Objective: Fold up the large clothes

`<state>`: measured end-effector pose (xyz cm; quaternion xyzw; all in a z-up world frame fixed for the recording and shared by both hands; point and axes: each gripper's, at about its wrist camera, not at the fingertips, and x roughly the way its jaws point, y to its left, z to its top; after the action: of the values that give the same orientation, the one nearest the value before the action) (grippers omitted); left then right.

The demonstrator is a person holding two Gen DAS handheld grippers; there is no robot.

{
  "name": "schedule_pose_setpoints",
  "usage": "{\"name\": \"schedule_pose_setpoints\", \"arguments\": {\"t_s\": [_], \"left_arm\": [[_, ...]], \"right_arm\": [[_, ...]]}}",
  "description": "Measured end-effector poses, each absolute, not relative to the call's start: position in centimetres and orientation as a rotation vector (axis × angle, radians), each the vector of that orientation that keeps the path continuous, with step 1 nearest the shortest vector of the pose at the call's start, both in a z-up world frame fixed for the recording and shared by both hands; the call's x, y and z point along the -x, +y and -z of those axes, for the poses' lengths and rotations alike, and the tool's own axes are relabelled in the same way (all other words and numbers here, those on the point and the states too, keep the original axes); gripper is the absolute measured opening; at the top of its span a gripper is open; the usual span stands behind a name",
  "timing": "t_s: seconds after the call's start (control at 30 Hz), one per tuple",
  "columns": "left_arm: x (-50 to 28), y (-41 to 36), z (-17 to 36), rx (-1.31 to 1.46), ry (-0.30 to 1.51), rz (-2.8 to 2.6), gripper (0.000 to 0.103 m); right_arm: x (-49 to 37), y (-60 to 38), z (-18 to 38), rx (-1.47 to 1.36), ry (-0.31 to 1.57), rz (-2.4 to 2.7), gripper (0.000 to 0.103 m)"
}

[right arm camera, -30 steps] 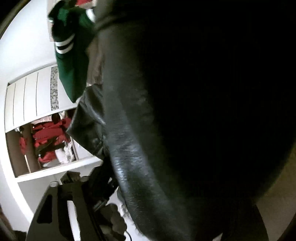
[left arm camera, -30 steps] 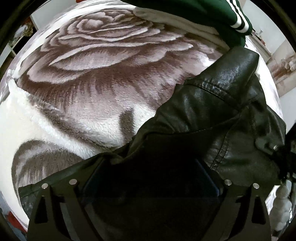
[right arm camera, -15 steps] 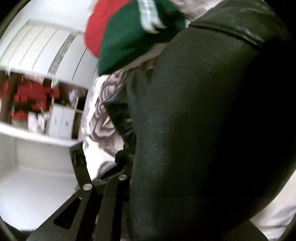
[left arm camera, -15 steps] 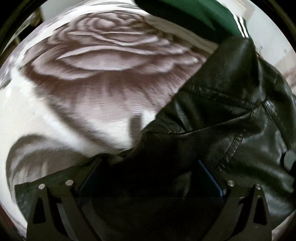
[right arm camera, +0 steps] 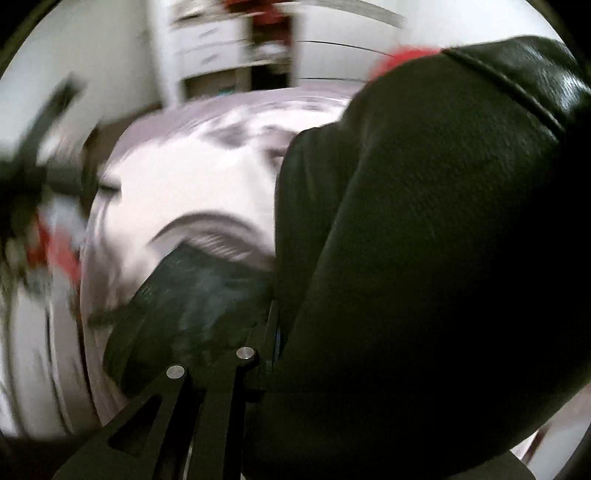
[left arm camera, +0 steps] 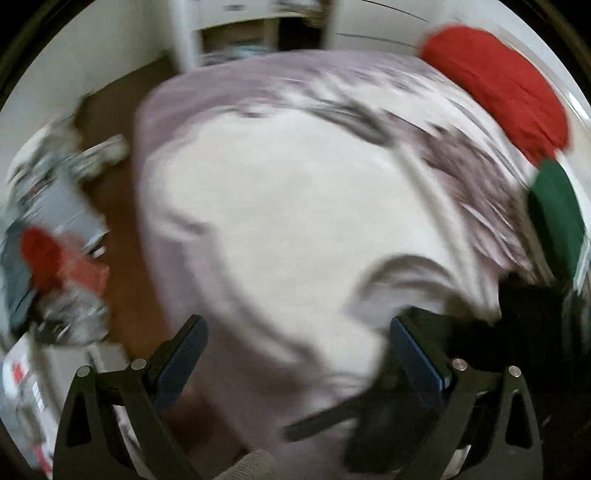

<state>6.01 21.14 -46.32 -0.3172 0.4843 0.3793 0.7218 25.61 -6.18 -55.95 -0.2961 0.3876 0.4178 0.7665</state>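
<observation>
The black leather jacket (right arm camera: 424, 240) fills the right half of the right wrist view and drapes over the rose-patterned blanket (right arm camera: 177, 192). My right gripper (right arm camera: 271, 325) is shut on a fold of the jacket, and its right finger is hidden behind the leather. In the blurred left wrist view my left gripper (left arm camera: 297, 325) stands open over the blanket (left arm camera: 295, 203) with nothing between its fingers. Only a dark part of the jacket (left arm camera: 528, 317) shows there, at the lower right beside the right finger.
A red garment (left arm camera: 495, 85) and a green one with white stripes (left arm camera: 554, 221) lie at the blanket's far right edge. Brown floor (left arm camera: 122, 240) and blurred clutter (left arm camera: 48, 251) lie to the left of the bed. White shelving (left arm camera: 236, 33) stands behind.
My left gripper has let go of the jacket, opened, and swung quickly away while rolling; it now looks over the blanket. My right gripper has shut on the jacket.
</observation>
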Motion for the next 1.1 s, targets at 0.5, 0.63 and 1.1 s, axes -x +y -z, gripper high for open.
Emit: {"name": "schedule_pose_setpoints", "arguments": {"t_s": [0.5, 0.63, 1.1], "left_arm": [[-2.4, 20.5, 47.6, 0.697, 1.098, -0.922, 0.101], [-4.4, 18.7, 49.0, 0.738, 1.118, -0.848, 0.100], [-5.9, 15.6, 52.7, 0.692, 1.244, -0.794, 0.100]], "right_arm": [[-14.1, 0.8, 64.0, 0.965, 1.118, -1.311, 0.077], [-20.7, -3.3, 60.5, 0.580, 1.426, -1.389, 0.078], [-37.0, -7.1, 74.7, -0.105, 1.967, -1.276, 0.093]]}}
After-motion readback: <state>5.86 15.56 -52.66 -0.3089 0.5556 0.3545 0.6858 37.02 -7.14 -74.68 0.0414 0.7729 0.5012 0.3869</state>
